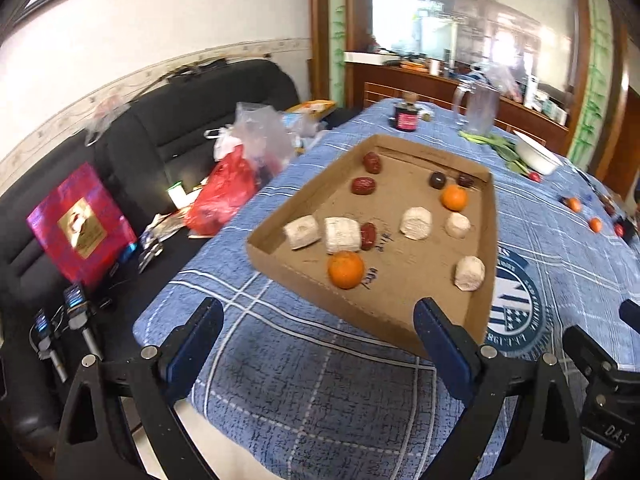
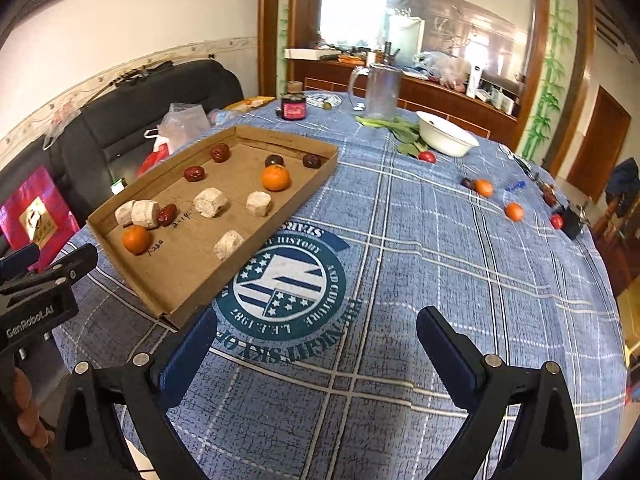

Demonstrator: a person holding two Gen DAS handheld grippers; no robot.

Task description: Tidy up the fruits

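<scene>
Blue tablecloth [image 2: 440, 264] with a white and dark plaid grid, plus a round teal-and-white crest [image 2: 286, 280] with stars and stripes printed on it. Plain brown cardboard tray [image 2: 176, 292], a bit of black handwriting on the floor of it. Inside: bright orange tangerines [image 2: 275, 177], dark red wrinkly dates [image 2: 194, 173], chalky off-white chunks [image 2: 210, 202]. More orange and red fruit [image 2: 514, 211] loose on the cloth off to the right. White bowl [image 2: 446, 134], green leafy veg [image 2: 404, 130] beside it. Black sofa [image 1: 160, 128], shiny magenta gift bag [image 1: 80, 224] with a gold label, red plastic bag [image 1: 224, 196]. Black hand-held gripper frames with navy blue pads [image 1: 434, 330].
</scene>
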